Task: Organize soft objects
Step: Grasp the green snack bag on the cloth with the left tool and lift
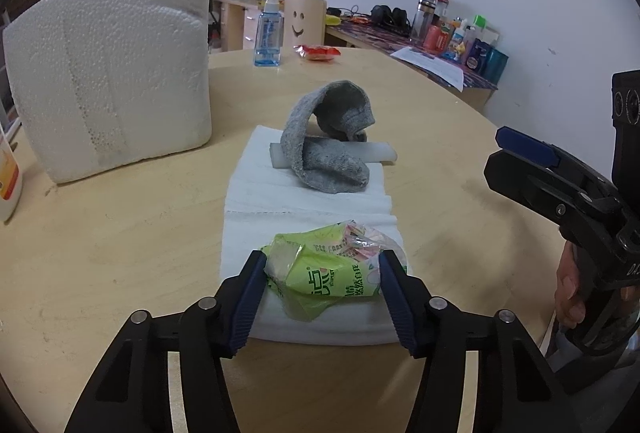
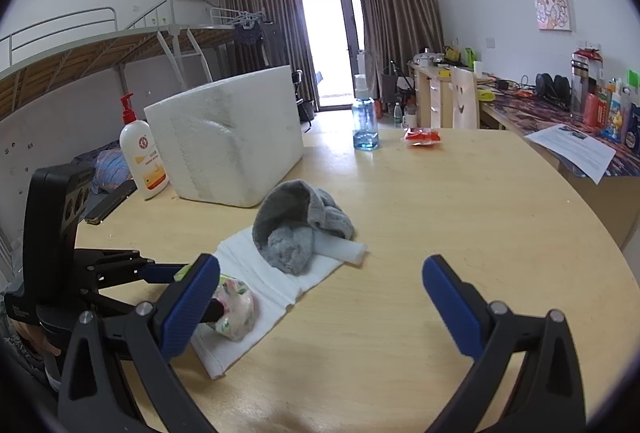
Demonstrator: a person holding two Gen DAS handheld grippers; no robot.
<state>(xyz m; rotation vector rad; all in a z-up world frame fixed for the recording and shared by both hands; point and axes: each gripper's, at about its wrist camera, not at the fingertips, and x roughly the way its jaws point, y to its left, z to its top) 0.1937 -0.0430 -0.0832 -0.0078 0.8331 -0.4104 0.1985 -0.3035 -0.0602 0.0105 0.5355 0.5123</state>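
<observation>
A crumpled green tissue packet (image 1: 324, 273) lies on the near end of a folded white towel (image 1: 304, 201) on the round wooden table. My left gripper (image 1: 323, 265) has both blue pads against the packet's sides and is shut on it. From the right wrist view the packet (image 2: 236, 313) shows pale behind my own left finger. A grey sock (image 1: 328, 141) is draped over a white foam bar (image 1: 384, 153) at the towel's far end. My right gripper (image 2: 320, 263) hovers open over bare table, to the right of the towel (image 2: 276, 285), with nothing between its fingers (image 1: 524, 147).
A big white foam box (image 1: 112, 61) stands at the left. A blue spray bottle (image 1: 269, 33) and a red packet (image 1: 318, 52) sit at the far edge. A lotion pump bottle (image 2: 142, 153) and a dark flat object (image 2: 112, 201) are by the box.
</observation>
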